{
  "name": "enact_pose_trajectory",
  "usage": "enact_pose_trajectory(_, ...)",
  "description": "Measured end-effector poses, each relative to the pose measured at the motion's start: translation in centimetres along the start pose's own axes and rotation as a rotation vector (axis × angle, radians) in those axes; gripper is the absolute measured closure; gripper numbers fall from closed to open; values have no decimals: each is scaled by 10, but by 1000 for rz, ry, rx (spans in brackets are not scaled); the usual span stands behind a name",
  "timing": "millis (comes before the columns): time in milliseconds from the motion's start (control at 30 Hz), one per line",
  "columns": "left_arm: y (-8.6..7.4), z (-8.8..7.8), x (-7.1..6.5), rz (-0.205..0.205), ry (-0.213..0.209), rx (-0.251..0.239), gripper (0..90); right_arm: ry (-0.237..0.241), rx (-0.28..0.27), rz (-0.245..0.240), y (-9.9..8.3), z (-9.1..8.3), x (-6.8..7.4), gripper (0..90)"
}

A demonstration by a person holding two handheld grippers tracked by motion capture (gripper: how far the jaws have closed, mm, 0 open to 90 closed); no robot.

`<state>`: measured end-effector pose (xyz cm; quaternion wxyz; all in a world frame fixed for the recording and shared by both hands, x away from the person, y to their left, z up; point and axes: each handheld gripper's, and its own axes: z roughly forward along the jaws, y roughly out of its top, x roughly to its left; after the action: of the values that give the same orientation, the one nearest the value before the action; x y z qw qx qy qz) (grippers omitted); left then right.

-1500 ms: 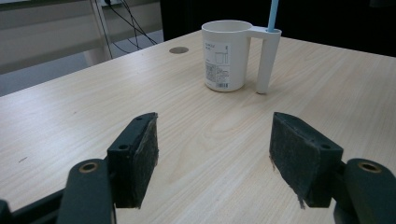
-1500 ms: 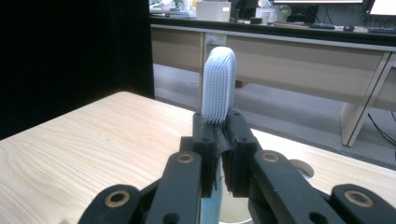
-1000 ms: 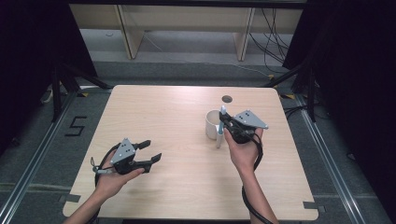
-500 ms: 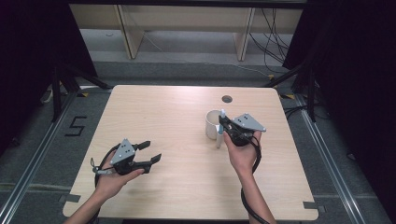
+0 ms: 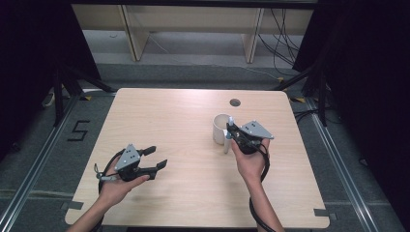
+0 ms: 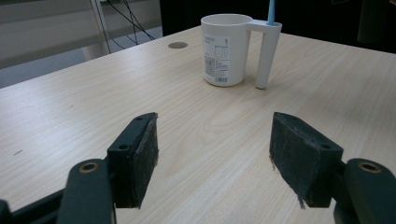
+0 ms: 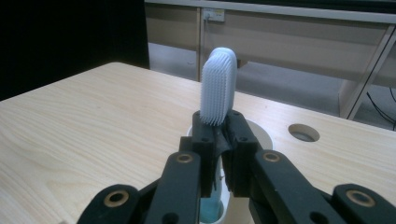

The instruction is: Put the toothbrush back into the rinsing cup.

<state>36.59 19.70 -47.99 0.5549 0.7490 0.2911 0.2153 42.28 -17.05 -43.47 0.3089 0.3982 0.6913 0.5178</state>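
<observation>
- Toothbrush (image 7: 217,88) stands upright, long axis vertical, bristled head on top; in the right gripper view the bristles face the camera
- Its blue handle (image 6: 271,11) runs down into the hollow handle post of the white cup (image 5: 221,128); the left gripper view shows the blue stem rising out of the top of that post
- Right tool (image 7: 219,140) is clamped narrow on the toothbrush neck just under the head, pads pressing from both sides; it sits directly over the cup's post
- Cup stands upright on the counter (image 5: 183,121), right of centre, label side toward the left tool; its post reaches down to the counter surface
- Left tool (image 5: 155,158) has its jaws wide apart with nothing between them, held low over the counter near the front-left, well apart from the cup
- Open room: bare wood lies between the two tools and all across the left half; the round cable hole (image 5: 235,102) lies behind the cup near the far edge; the cup is well in from the right edge and the far edge
- Against the earlier frames: cup in the same spot, left tool unchanged in place and opening, right tool at the cup's post with the same grip; no visible shift of the toothbrush
</observation>
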Motion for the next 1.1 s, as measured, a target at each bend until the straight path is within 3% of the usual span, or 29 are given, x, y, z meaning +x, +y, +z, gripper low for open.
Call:
enact_pose_trajectory(133,0,-1,0,1,7,14,322,-7,17,3,0,0,1,808)
enact_pose_trajectory(167,0,-1,0,0,7,13,321,-18,10,-20,-1,0,-1,789)
enact_pose_trajectory(233,-1,-1,0,-1,8,13,322,-17,23,-3,-1,-1,0,770)
enact_pose_trajectory(267,-1,-1,0,-4,9,13,321,-18,21,-14,-2,0,0,707)
enact_pose_trajectory(300,-1,-1,0,-4,9,13,321,-18,21,-14,-2,0,0,707)
enact_pose_trajectory(367,-1,-1,1,-5,12,11,321,-22,53,-4,-2,0,0,567)
enact_pose_trajectory(533,-4,-3,5,-16,25,2,315,-34,54,-34,-2,-3,-1,442)
enact_pose_trajectory(833,-9,-11,14,-16,62,-17,306,-9,93,-64,-6,-20,-7,385)
enact_pose_trajectory(867,-12,-12,16,-24,69,-37,304,-9,89,-66,-8,-22,-7,383)
enact_pose_trajectory(1100,-18,-21,23,-48,110,-25,304,2,85,-63,-18,-38,-13,387)
